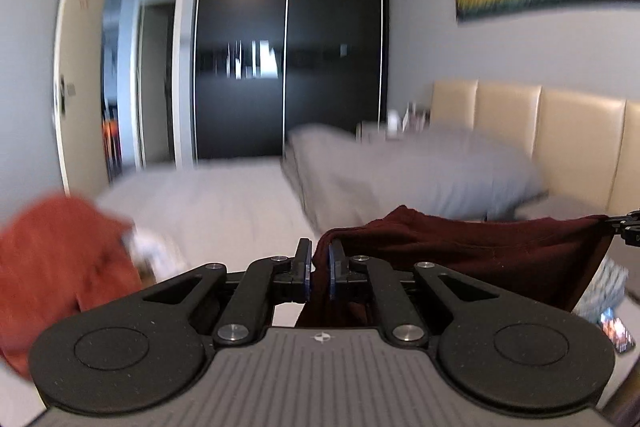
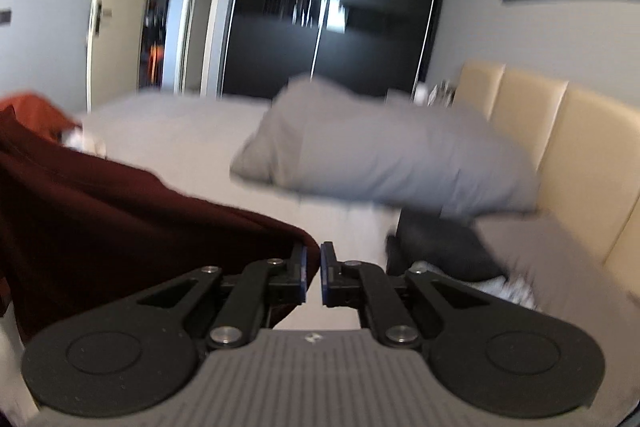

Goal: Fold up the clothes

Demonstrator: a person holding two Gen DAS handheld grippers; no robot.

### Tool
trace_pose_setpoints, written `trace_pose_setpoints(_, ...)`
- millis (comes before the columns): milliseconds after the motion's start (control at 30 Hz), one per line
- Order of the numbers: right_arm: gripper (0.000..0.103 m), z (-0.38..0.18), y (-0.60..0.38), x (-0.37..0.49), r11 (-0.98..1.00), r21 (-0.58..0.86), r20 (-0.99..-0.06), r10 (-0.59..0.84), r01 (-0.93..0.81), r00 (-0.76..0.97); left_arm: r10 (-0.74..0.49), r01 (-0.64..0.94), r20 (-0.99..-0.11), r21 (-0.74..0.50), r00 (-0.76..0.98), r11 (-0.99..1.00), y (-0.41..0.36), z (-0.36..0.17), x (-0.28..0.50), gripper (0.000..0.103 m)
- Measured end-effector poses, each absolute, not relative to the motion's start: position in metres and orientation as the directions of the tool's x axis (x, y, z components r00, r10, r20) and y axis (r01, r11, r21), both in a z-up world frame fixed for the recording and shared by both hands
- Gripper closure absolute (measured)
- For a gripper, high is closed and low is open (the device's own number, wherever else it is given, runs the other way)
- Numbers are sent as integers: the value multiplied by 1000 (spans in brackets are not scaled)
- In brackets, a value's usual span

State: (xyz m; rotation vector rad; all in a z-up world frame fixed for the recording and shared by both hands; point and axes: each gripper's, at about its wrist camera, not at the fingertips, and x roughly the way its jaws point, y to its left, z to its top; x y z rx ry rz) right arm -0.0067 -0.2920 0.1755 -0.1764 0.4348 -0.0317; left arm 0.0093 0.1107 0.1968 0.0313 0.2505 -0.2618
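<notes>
My left gripper and right gripper fingers clamp the maroon garment by its corners; it seems soft, light, sagging mid-frame.

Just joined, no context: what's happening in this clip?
A person is folding clothes on a bed. The left hand-held gripper and the right hand-held gripper are each shut on an edge of a dark red garment, which hangs stretched between them above the bed. An orange garment lies off to the left.
</notes>
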Motion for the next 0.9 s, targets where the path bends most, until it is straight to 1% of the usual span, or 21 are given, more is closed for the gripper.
trace_pose_setpoints(200,96,250,-288,-45,979,-201,-207,-63,21,976,-222,225,-42,78,974,971,108,271,-38,97)
trace_pose_setpoints(333,96,288,-287,-77,979,-200,-72,-63,47,995,-212,204,73,106,975,973,101,300,-63,97)
trace_pose_setpoints(400,96,302,-285,-90,976,-211,-22,-65,59,998,-210,197,109,121,972,973,97,310,-72,97)
trace_pose_setpoints(533,96,319,-283,-110,976,-207,51,-59,68,997,-208,191,137,127,968,973,90,320,-82,97)
trace_pose_setpoints(633,96,320,-282,-125,974,-206,106,-70,91,992,-212,192,163,133,964,972,91,319,-92,97)
trace_pose_setpoints(833,96,309,-287,-133,981,-175,91,-63,78,994,-235,216,122,151,964,965,93,307,-93,97)
trace_pose_setpoints(867,96,307,-286,-133,981,-178,83,-60,74,995,-248,230,96,168,964,959,92,304,-90,97)
trace_pose_setpoints(900,96,304,-286,-132,980,-185,73,-59,72,996,-266,252,49,191,963,949,89,300,-84,97)
